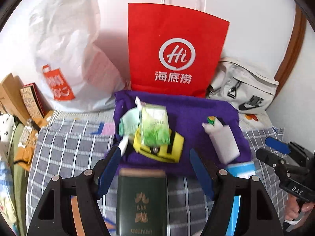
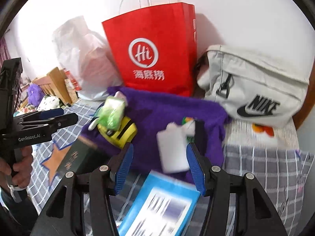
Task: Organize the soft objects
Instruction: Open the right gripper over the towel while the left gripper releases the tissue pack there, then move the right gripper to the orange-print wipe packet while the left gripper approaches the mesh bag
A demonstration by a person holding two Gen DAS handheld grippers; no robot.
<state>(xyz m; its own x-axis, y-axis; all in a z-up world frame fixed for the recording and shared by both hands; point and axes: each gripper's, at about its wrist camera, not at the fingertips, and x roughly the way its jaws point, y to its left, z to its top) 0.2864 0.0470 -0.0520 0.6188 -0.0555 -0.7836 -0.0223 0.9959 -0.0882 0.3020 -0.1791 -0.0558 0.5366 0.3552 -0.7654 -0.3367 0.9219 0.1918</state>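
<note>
Left tool [image 1: 155, 169] gaping and empty, tilted down over green box [image 1: 141, 202], right tool [image 2: 159, 165] likewise loose beside white pouch [image 2: 173, 149] on purple towel [image 2: 157, 106], bed [image 1: 69, 137] beneath, only right view shows blue box [image 2: 157, 206] fully, red bag [image 1: 177, 49] behind.

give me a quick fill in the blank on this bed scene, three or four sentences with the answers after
1. The small items, such as the yellow striped pouch and the white sponge block, lie on a folded ____ cloth.
2. The paper bag standing behind the cloth is ____.
3. The grey bag to its right bears the word ____.
4. The box lying nearest the left gripper is dark ____.

Missing words: purple; red; NIKE; green
</note>
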